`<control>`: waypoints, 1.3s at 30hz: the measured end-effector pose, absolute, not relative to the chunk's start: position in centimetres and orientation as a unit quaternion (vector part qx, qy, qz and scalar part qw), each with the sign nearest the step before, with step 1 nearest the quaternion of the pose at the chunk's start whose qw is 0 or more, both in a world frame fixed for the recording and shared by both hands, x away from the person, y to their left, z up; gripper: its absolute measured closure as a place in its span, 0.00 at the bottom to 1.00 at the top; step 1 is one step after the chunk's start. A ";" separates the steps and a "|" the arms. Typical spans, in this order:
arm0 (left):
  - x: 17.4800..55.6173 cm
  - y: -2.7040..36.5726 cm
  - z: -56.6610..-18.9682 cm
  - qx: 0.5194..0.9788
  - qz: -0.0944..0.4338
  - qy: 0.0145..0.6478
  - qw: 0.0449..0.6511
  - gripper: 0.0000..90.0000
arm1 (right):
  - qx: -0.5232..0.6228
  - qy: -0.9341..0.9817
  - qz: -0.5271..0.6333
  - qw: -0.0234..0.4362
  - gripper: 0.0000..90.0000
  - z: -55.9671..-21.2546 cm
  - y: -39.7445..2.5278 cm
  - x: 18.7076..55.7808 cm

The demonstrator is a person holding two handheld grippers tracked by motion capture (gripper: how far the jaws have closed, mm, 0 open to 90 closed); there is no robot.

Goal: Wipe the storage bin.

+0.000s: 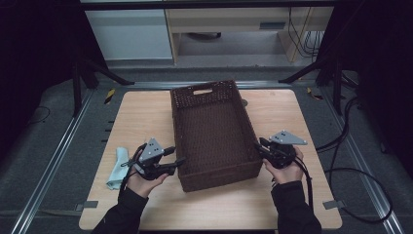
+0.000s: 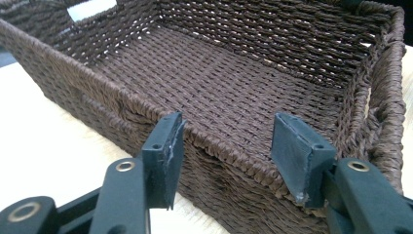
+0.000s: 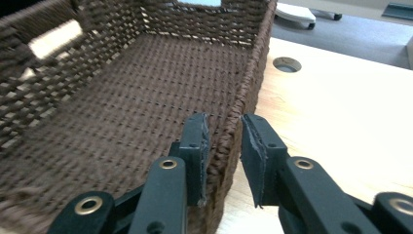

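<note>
A dark brown woven basket (image 1: 220,178) stands empty in the middle of the light wooden table (image 1: 141,114), with a handle slot in its far end wall. My left gripper (image 1: 178,159) is at the basket's near left corner. It is open wide, and in the left gripper view (image 2: 229,141) the basket's (image 2: 219,83) left rim runs between its jaws. My right gripper (image 1: 258,146) is at the right wall near the front. In the right gripper view (image 3: 225,131) its jaws are shut on that wall of the basket (image 3: 122,97), one inside and one outside.
A pale folded cloth (image 1: 117,168) lies on the table to the left of my left hand. A round hole (image 3: 286,64) in the tabletop sits beyond the basket's far right corner. Cables (image 1: 360,195) trail on the floor to the right of the table.
</note>
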State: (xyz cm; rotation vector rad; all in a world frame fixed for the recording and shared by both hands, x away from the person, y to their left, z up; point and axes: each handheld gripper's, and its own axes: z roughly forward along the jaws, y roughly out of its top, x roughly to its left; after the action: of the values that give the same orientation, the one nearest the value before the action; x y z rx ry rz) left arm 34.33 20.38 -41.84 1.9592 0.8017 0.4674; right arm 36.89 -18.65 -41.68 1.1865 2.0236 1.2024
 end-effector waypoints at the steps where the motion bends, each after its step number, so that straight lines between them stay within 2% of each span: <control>1: 34.3 20.5 -41.7 0.796 0.194 0.326 0.472 0.49 | 0.436 0.743 0.443 0.248 0.79 -41.6 -18.7 36.6; 5: 34.3 21.5 -41.4 0.784 0.204 0.334 0.483 0.46 | 0.433 0.751 0.433 0.247 0.86 -41.8 -18.7 36.1; 9: 34.6 22.6 -41.3 0.775 0.209 0.353 0.481 0.44 | 0.439 0.749 0.435 0.239 0.87 -41.9 -18.9 36.5; 14: 35.1 24.1 -41.5 0.763 0.217 0.379 0.477 0.42 | 0.448 0.740 0.430 0.259 0.88 -42.1 -19.3 37.3; 18: 35.4 25.5 -41.8 0.756 0.221 0.401 0.468 0.40 | 0.453 0.736 0.426 0.267 0.83 -42.0 -19.7 37.0; 25: 35.7 27.1 -42.6 0.752 0.220 0.427 0.451 0.39 | 0.460 0.735 0.427 0.257 0.88 -42.1 -20.0 37.1; 30: 35.7 27.7 -42.9 0.756 0.217 0.436 0.438 0.39 | 0.469 0.728 0.419 0.272 0.89 -42.2 -20.8 38.3; 33: 35.6 28.0 -43.1 0.755 0.214 0.440 0.437 0.38 | 0.474 0.724 0.416 0.281 0.85 -42.2 -21.2 38.7; 39: 35.3 28.6 -43.2 0.752 0.213 0.442 0.441 0.36 | 0.471 0.715 0.433 0.280 0.64 -41.1 -21.0 37.1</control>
State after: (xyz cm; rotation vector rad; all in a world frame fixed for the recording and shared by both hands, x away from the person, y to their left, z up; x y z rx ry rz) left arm 35.33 28.58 -43.20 1.8664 1.0982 0.5276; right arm 37.07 -21.03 -41.15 1.2638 1.9172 1.1611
